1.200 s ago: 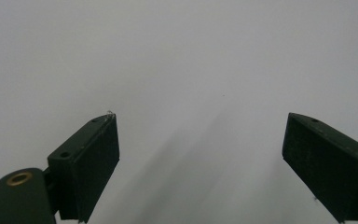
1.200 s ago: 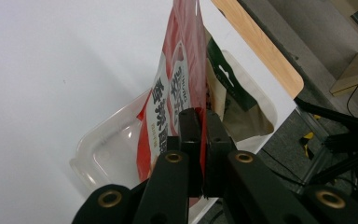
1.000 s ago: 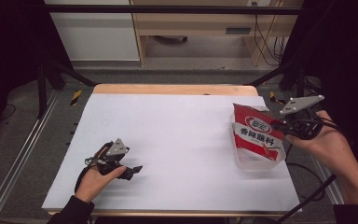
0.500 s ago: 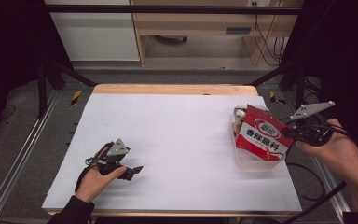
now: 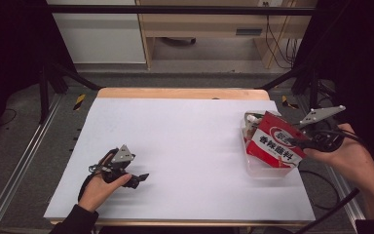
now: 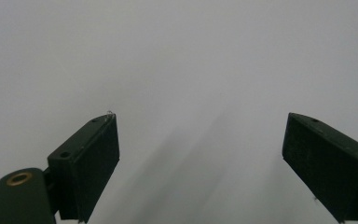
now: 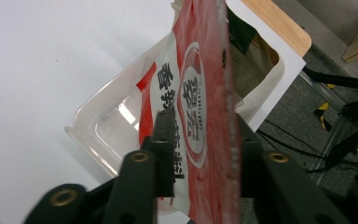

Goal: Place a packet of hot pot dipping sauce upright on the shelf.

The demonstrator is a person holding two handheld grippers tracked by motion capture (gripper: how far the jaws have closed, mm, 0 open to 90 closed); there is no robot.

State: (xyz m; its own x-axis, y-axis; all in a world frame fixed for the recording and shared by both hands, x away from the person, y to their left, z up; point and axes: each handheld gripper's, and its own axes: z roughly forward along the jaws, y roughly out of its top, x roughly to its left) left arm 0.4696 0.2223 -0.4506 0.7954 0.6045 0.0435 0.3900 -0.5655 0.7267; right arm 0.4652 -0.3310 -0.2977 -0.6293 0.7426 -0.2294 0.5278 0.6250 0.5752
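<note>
A red and white snack packet [image 5: 275, 144] stands tilted in a clear plastic container [image 5: 268, 170] at the right of the white table [image 5: 185, 136]. My right gripper [image 5: 292, 141] is at the packet's right edge. Its jaws have just been opening. In the right gripper view the packet [image 7: 200, 107] stands edge-on between the jaws of the right gripper [image 7: 205, 121], which no longer pinch it, above the container [image 7: 107, 135]. My left gripper [image 5: 139, 178] rests low at the front left. Its jaws stand wide apart over bare table, left gripper [image 6: 201, 116] holding nothing.
Another small package [image 5: 251, 122] sits in the container behind the packet. A wooden strip [image 5: 180, 92] borders the table's far edge. Metal rails [image 5: 24, 161] run along both sides. A cable [image 5: 321, 175] trails from the right gripper by the table's right edge.
The right hand shifted right and slightly down, and the packet tipped from lying across the container to standing in it. The right jaws have parted. The left hand has not moved.
</note>
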